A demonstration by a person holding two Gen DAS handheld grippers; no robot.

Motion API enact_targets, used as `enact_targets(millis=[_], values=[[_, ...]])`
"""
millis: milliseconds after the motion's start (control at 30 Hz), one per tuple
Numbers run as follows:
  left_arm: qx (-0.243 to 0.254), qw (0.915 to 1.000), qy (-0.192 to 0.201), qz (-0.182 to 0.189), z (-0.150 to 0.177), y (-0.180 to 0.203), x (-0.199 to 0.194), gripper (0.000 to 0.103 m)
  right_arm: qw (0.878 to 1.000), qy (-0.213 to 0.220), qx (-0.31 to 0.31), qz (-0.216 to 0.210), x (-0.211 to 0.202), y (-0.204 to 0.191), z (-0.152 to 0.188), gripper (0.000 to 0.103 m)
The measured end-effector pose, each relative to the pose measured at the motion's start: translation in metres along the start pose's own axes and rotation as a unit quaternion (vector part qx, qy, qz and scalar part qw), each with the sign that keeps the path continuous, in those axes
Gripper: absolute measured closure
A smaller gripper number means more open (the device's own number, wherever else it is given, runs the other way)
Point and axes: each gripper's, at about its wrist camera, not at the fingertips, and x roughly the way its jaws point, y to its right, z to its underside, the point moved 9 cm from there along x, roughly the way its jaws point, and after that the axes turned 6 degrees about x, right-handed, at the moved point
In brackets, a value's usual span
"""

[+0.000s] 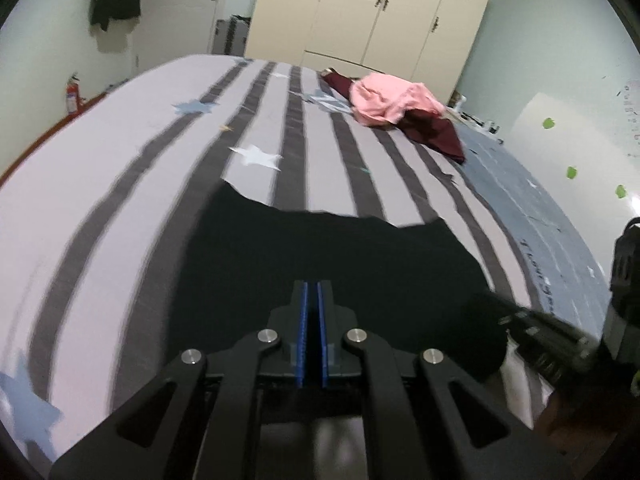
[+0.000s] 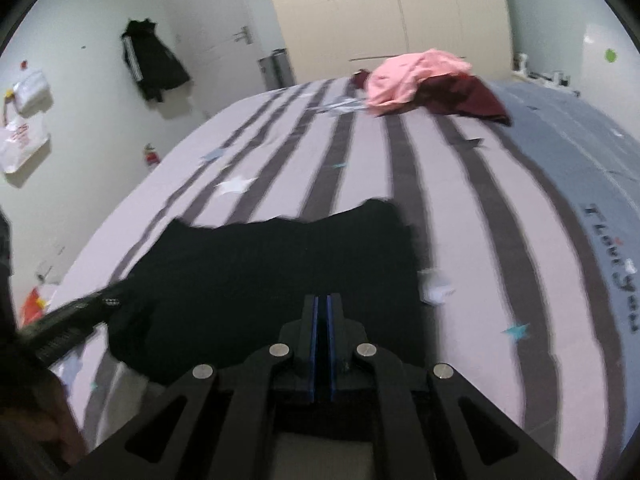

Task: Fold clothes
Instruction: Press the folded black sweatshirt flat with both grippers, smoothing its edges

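Observation:
A black garment (image 1: 320,256) lies spread on the striped bed near its front edge; it also shows in the right wrist view (image 2: 280,264). My left gripper (image 1: 313,286) is over the garment's near part with its blue pads nearly together; whether cloth is pinched between them I cannot tell. My right gripper (image 2: 322,300) is the same, over the garment's near right part. Each gripper shows at the side of the other's view, at the garment's near corners. A pink garment (image 1: 388,98) lies on a dark red one (image 1: 436,132) at the far right of the bed.
The bed (image 1: 120,168) has grey and white stripes with star prints. A small white item (image 2: 436,288) lies right of the black garment. A cream wardrobe (image 1: 372,12) stands behind the bed. A dark jacket (image 2: 152,64) hangs on the wall, bags (image 2: 22,136) to its left.

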Motion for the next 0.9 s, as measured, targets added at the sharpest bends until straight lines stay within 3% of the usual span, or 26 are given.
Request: enact_targets(millis=[133, 300, 500, 600, 700, 900], values=[[0.008, 0.9998, -0.007, 0.019, 0.005, 0.012, 0.017, 0.101, 1.0, -0.006, -0.007, -0.025, 0.009, -0.018, 0.01, 0.098], [0.021, 0.9994, -0.025, 0.015, 0.027, 0.003, 0.04, 0.101, 0.999, -0.027, 0.011, -0.045, 0.036, -0.008, 0.031, 0.102], [0.03, 0.9994, -0.018, 0.004, 0.014, 0.002, 0.03, 0.101, 0.998, -0.013, -0.064, -0.017, 0.025, -0.015, 0.022, 0.103], [0.031, 0.9994, -0.015, -0.01, 0.016, -0.012, 0.025, 0.101, 0.999, 0.005, -0.047, 0.001, 0.014, 0.003, 0.009, 0.101], [0.044, 0.9989, -0.017, -0.006, 0.018, -0.022, 0.026, 0.101, 0.998, -0.009, -0.055, 0.018, 0.023, 0.025, 0.019, 0.103], [0.049, 0.9986, -0.021, -0.006, 0.012, -0.022, 0.024, 0.101, 0.998, -0.012, -0.066, 0.016, 0.023, 0.026, 0.027, 0.103]])
